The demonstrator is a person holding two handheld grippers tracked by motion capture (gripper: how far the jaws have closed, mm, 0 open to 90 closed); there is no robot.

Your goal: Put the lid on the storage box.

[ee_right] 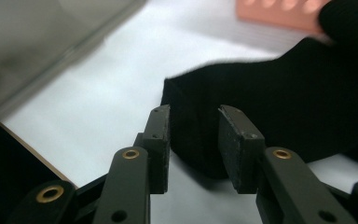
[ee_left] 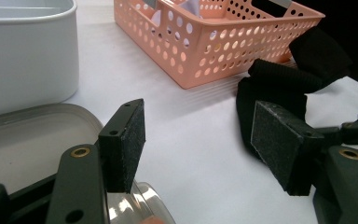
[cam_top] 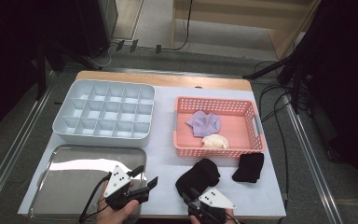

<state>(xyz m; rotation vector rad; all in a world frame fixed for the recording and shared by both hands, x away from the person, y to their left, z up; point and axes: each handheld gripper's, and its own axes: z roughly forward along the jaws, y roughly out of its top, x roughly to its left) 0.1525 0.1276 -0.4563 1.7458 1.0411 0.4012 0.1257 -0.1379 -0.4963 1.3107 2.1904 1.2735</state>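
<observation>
Your right gripper [cam_top: 196, 198] sits at the near edge of the tabletop [cam_top: 163, 140], just in front of the pink basket [cam_top: 219, 148], and the black sock [cam_top: 198, 176] lies between that basket and your jaws. In the right gripper view the sock's near edge [ee_right: 193, 140] reaches into the gap between the two pads; the jaws are partly spread there and do not press on the cloth, as far as the blurred cloth lets you judge. The rest of the sock bunches up toward the basket, almost touching its front wall.

A second black sock [cam_top: 249, 167] lies flat just in front of the basket's right corner, apart from the first one.

Your left gripper [cam_top: 144, 179] hovers left of the basket, over the right rim of the steel tray [cam_top: 65, 179], with its jaws spread and nothing between them. In the left gripper view the first sock [ee_left: 279, 88] lies just beyond its right pad, with bare tabletop in the gap.

Inside the basket rest a lilac cloth [cam_top: 204, 123] and a cream cloth [cam_top: 215, 141], the cream one nearer the front wall. The grey divided box [cam_top: 105, 112] stands left of the basket, behind the tray.
</observation>
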